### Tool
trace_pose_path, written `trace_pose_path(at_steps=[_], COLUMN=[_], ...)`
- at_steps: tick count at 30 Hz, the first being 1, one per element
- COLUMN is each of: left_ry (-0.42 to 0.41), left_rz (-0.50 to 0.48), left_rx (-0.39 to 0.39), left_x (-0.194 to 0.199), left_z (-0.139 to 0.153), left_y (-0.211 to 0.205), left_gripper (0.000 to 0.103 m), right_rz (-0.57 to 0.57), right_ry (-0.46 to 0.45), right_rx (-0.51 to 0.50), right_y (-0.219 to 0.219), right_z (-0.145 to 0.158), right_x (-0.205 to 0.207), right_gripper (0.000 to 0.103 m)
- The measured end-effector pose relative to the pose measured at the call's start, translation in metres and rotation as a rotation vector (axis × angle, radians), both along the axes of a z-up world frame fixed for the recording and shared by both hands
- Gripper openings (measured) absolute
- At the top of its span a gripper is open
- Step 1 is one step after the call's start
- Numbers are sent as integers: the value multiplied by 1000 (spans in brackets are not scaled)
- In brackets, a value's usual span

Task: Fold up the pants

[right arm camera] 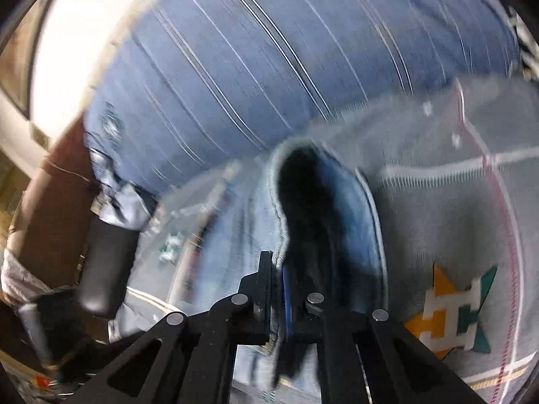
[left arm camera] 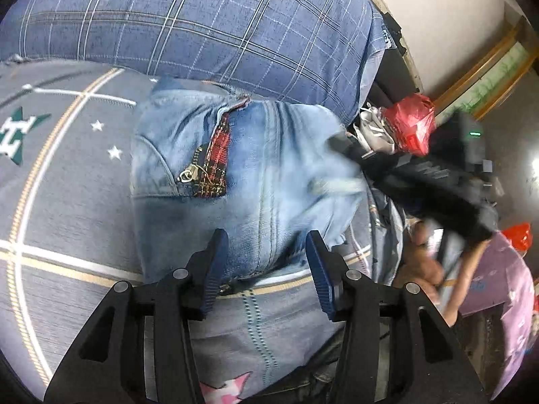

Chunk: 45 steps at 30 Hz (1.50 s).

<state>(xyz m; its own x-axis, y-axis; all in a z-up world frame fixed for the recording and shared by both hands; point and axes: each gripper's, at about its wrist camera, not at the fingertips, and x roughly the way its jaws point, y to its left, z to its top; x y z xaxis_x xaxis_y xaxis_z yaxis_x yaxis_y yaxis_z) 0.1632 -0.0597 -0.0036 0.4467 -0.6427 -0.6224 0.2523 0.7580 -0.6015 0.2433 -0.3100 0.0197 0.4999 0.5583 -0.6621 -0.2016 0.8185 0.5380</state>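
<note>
Roughly midway, I'd guess: jeans (left arm camera: 242, 181) sit bunched center-frame on the grey bedspread (left arm camera: 67, 202), w/ blue plaid pillow (left arm camera: 202, 17) along the top. Left gripper (left arm camera: 266, 269) wide open over the seam, holding nothing. Right gripper (right arm camera: 278, 289) pinched on a denim edge, lower center, view blurred. Flattening and final fold remain.

Right wrist view is smeared with motion blur: the jeans (right arm camera: 235, 222) pinched in the right gripper (right arm camera: 278, 289) show no seam detail, and a dark fold hides one pad. In the left view, the jeans' far edge (left arm camera: 337, 168) blurs behind that gripper's black body.
</note>
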Motion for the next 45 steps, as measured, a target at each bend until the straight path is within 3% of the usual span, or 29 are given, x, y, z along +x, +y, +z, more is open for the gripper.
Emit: trace_pose_path(at_steps=[2,4,8,12,14,17,18,21,22,25,29,35,38,39,42,45], left_ry=[-8,-9,15,-14,-19,-25,-33,-39,-22,74,228,350,355,357,374,367], left_rz=[-16,-14,-44,-51,-40,-18,-2,80,107,163,167,63,50,53,98,133], left_rx=[-28,-40,-20,52,28,-68,-86,-98,-98,-122,-183,-164,-145,-168,-248,-275], left_x=[-3,-2,1,-3,-4,-6,-5,2,6,20,45,75,80,80,79,79], left_z=[1,-5,-20,-19,-10,2,7,12,10,-4,-29,-47,-55,-59,-63,-64], left_y=[-5,-12,-30,-40,-31,-5,4,30,39,63,83,66,59,59,71,77], left_gripper=[50,56,56,57,57,57,57,59,64,65,65,65,65,65,65,62], right_rz=[-4,-18,-119,-89,-85,-88,-108,-173,-205,-247,-190,-158,-178,-161,-113,-111], right_ry=[-67,-91,32,204,196,124,87,-17,-45,-37,154,278,314,339,384,380], right_rx=[30,-7,-258,-365,-354,-153,-81,28,30,-39,-83,-76,-42,-1,80,32], right_y=[-6,-6,-1,15,16,2,-6,-25,-28,-31,-24,-27,-37,-38,-34,-32], right_z=[19,25,-11,-57,-56,-34,-25,-7,-3,-5,-36,-61,-68,-73,-82,-81], right_x=[-11,-16,0,18,18,10,6,-7,-11,-11,7,16,16,17,20,21], right_gripper=[5,5,5,5,5,10,16,67,76,77,77,77,77,75,55,43])
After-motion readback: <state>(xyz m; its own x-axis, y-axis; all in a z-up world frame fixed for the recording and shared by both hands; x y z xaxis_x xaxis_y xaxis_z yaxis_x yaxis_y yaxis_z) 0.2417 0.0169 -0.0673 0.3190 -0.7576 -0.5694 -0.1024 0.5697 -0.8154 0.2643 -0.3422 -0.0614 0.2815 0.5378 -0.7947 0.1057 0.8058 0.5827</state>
